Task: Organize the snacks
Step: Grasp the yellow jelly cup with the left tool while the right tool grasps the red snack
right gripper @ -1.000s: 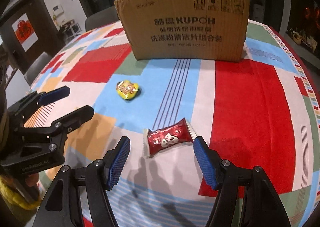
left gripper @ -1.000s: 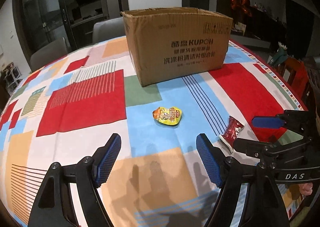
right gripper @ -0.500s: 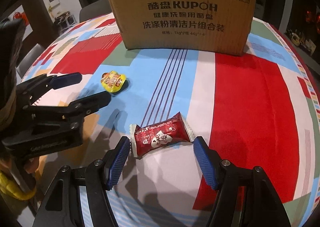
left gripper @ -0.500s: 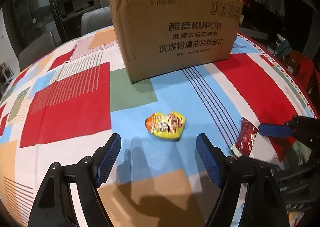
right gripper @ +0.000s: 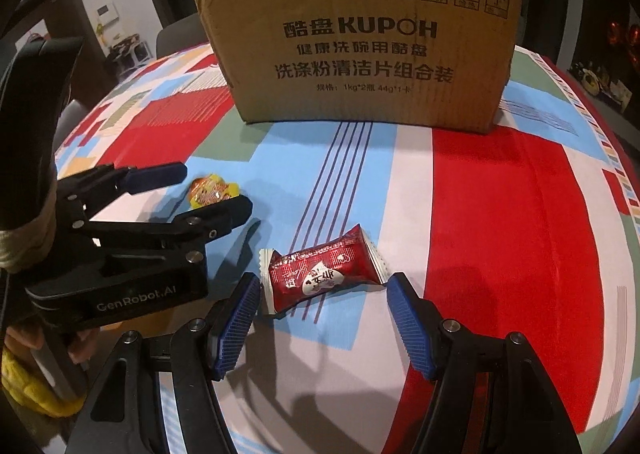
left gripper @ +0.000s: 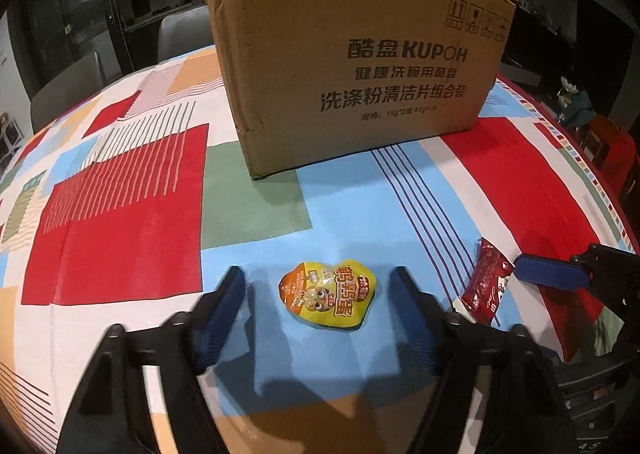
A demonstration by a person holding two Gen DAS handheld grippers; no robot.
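The left gripper (left gripper: 320, 294) points down at the tablecloth (left gripper: 120, 246) with the yellow pouch (left gripper: 329, 293) lying flat between its blue pads (left gripper: 224, 302); its jaws are closing, yet a gap shows on each side of the pouch, so nothing is gripped. Off to that gripper's right, near its right finger, lies the red candy (left gripper: 486, 282), with one blue pad of the right gripper just beside the wrapper's far edge. The right gripper (right gripper: 322, 316) is released too, its jaws spread with the red candy (right gripper: 320, 272) flat on the cloth just ahead of the fingertips, roughly centred in the gap; the wrapper's crimped left end sits very near the left pad (right gripper: 236, 314), though contact cannot be made out. To its left the other gripper (right gripper: 200, 190) straddles the pouch (right gripper: 212, 190), with a hand (right gripper: 72, 346) and yellow sleeve (right gripper: 28, 386) behind it. Well ahead of both grippers stands the box (right gripper: 360, 54), upright on the cloth.
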